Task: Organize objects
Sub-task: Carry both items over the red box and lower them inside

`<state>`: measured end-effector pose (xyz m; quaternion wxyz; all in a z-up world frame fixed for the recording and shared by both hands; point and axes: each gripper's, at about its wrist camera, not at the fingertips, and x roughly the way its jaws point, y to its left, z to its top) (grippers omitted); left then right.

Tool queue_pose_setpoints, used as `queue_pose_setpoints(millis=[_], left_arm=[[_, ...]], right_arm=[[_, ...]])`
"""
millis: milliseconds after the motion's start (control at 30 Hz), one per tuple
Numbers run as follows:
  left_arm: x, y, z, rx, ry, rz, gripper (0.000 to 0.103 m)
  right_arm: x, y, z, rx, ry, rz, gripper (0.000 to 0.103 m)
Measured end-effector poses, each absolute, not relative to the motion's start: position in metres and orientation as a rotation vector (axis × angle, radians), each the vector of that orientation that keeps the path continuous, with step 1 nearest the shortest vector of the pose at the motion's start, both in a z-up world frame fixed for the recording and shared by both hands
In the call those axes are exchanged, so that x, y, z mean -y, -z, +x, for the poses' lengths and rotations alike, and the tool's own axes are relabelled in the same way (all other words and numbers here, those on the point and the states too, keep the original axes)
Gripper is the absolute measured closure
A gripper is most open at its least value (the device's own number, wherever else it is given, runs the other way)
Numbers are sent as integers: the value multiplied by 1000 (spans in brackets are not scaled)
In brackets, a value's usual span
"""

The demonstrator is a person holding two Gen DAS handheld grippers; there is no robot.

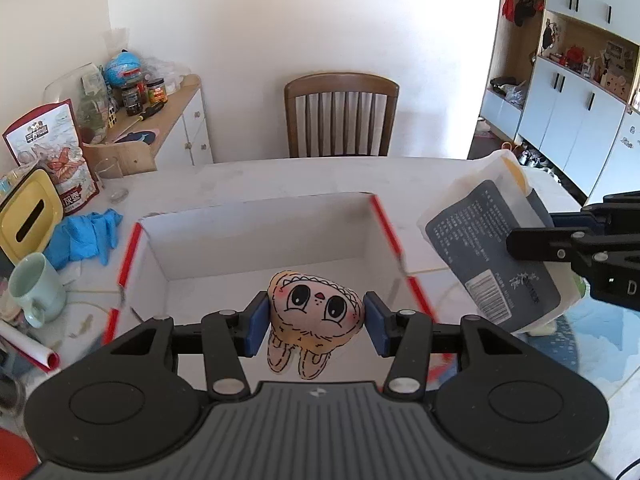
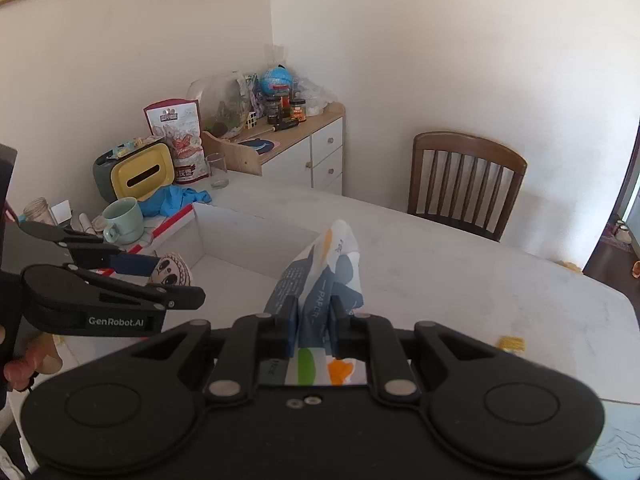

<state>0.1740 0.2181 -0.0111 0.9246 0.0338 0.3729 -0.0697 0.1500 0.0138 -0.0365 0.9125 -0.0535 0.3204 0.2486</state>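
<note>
Your left hand-held gripper (image 1: 316, 320): blue pads clamp a soft, rounded plush toy (image 1: 316, 308) above the near edge of the white, red-edged cardboard box (image 1: 256, 240) | your right hand-held gripper (image 2: 314, 326), at 3 o'clock: nearly closed, pinching a crinkly tissue pack (image 2: 324, 276) over the pale tabletop (image 2: 460, 272).

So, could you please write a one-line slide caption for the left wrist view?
Left hand-held gripper holds a plush toy above the open white box; right hand-held gripper holds a tissue pack.
</note>
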Motion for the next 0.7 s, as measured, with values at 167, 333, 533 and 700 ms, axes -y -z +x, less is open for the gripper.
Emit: queue_pose_setpoints(millis=[167,333,533,700], left_arm=[[-245,20,197,-794,136,73,53],[-265,38,221,-834,117,75,53],[-282,66,254,-893,100,87,53],[-287,91,277,-962,104,113,53]], right_arm=[[-44,46,168,-683,-506,-114,89],[-70,59,182,-713,-513,-132,89],[-100,84,196,-757,-512,-165,89],[-123,107,205,-792,-503,-239,89]])
